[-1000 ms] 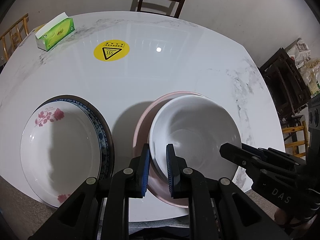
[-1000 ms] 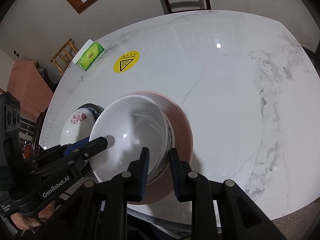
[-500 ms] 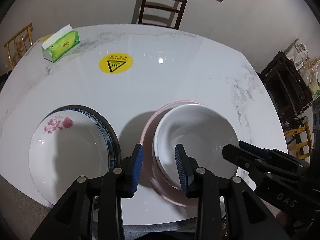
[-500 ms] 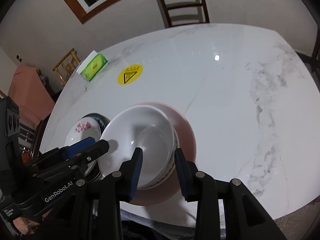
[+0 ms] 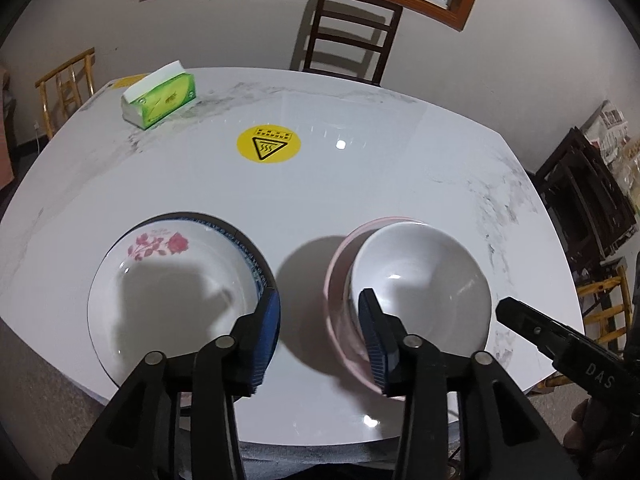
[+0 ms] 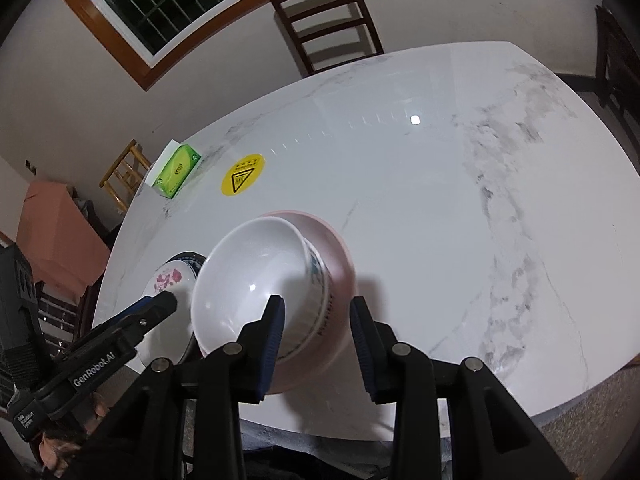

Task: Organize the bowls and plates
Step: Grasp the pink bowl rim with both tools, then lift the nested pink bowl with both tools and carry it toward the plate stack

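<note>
A white bowl (image 5: 424, 280) sits nested in a pink bowl (image 5: 338, 280) near the table's front edge; both show in the right wrist view, white bowl (image 6: 248, 284) and pink bowl (image 6: 336, 248). To their left a white plate with red flowers (image 5: 168, 300) lies on a blue-rimmed plate (image 5: 256, 256). My left gripper (image 5: 320, 336) is open and empty, raised above the gap between the stacks. My right gripper (image 6: 318, 340) is open and empty, raised over the near side of the bowls.
The white marble table (image 5: 360, 184) carries a green tissue box (image 5: 160, 98) at the back left and a yellow warning sticker (image 5: 268, 145). A dark wooden chair (image 5: 346, 34) stands behind the table. Furniture stands at the right (image 5: 584, 204).
Both grippers have let go of the white bowl's rim, opened wide and drawn back and up. The white bowl now rests in the pink bowl.
</note>
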Action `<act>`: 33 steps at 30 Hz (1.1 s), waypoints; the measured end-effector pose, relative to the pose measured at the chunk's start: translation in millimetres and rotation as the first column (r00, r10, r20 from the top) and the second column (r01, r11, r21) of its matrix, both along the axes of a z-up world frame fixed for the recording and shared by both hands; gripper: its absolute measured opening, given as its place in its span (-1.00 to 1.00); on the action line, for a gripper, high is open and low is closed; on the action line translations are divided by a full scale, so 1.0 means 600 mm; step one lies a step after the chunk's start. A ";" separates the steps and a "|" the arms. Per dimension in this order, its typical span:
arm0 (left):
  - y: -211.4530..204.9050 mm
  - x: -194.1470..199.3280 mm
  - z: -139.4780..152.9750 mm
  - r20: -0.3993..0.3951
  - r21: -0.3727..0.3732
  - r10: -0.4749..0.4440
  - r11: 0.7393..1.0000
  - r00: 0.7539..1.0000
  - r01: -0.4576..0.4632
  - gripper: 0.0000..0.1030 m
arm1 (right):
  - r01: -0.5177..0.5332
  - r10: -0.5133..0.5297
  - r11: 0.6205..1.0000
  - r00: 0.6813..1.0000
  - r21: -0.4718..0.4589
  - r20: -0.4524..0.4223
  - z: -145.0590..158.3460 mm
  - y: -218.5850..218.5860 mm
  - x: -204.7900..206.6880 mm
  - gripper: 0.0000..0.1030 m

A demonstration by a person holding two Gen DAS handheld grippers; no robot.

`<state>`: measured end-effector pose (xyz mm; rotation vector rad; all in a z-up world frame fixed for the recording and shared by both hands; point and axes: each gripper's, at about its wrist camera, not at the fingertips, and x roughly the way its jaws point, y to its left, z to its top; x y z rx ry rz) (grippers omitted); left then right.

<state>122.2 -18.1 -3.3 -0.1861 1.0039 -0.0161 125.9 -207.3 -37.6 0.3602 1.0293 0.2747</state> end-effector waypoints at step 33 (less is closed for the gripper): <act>0.057 0.017 -0.063 -0.180 -0.243 0.075 0.963 0.981 -0.118 -0.24 | 0.042 -0.043 0.999 0.991 -0.008 -0.126 -0.046 -0.012 0.011 -0.33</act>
